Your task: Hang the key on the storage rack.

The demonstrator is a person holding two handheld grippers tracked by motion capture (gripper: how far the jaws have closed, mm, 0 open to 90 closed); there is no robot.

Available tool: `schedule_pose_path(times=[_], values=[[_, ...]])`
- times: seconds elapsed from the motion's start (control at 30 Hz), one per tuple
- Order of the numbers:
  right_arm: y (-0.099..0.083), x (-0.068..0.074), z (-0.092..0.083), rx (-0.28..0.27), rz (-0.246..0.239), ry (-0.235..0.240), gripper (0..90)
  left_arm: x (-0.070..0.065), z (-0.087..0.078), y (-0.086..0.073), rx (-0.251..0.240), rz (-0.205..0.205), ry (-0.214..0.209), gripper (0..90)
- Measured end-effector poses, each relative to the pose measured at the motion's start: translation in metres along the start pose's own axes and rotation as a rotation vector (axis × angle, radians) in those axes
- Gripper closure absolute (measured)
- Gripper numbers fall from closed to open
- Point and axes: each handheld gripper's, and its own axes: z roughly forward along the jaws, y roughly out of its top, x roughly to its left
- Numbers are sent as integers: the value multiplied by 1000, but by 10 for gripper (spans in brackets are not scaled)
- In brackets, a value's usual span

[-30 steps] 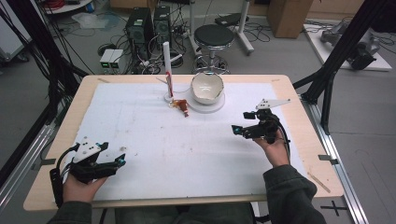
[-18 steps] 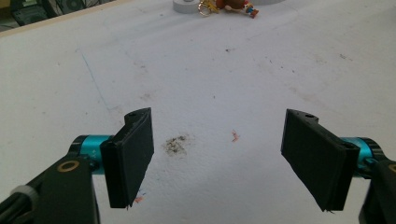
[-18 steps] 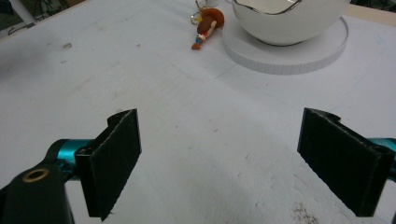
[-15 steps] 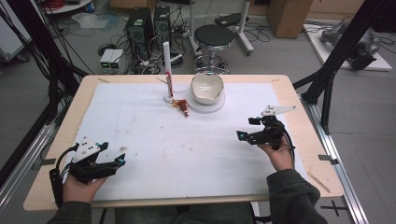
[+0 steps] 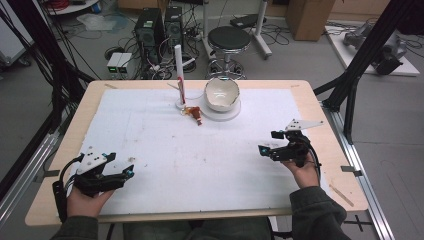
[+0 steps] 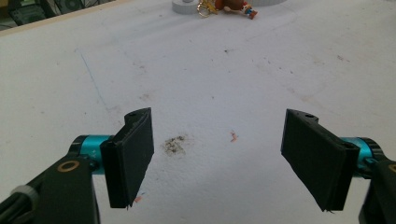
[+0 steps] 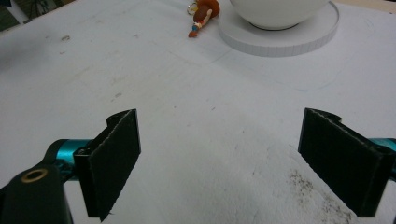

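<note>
Fingers of the left gripper [image 5: 127, 172] and the right gripper [image 5: 262, 149] stand wide apart, holding nothing, near the worktop's [image 5: 150, 210] front corners. Well apart from both, the small figurine [image 5: 194, 113] lies toward the far edge, just beside the white bowl [image 5: 221, 93] on its round base.

High view: above the near edge, facing 12 o'clock, down over the whole table [image 5: 320, 100]. Both gripper views sit low and close to the white mat, facing roughly 12; both share the small figurine [image 6: 236, 6] far ahead.

Even, bright overhead light with faint shadows; all three views soft and slightly blurred, without glare.
</note>
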Motion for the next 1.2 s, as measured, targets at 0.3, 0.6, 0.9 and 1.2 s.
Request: schedule_pose_path(times=[0.3,0.6,0.9,1.2], values=[[-11,-4,-8,0,15,-9,122,1,-1,0,4,2,1,258],[-22,-5,-11,5,26,-14,121,1,-1,-1,4,0,-6,258],[-29,-5,-15,1,42,-12,119,2,-2,-3,7,-4,-13,258],[-33,0,-17,-6,29,-16,119,2,-3,-5,12,-5,-23,258]])
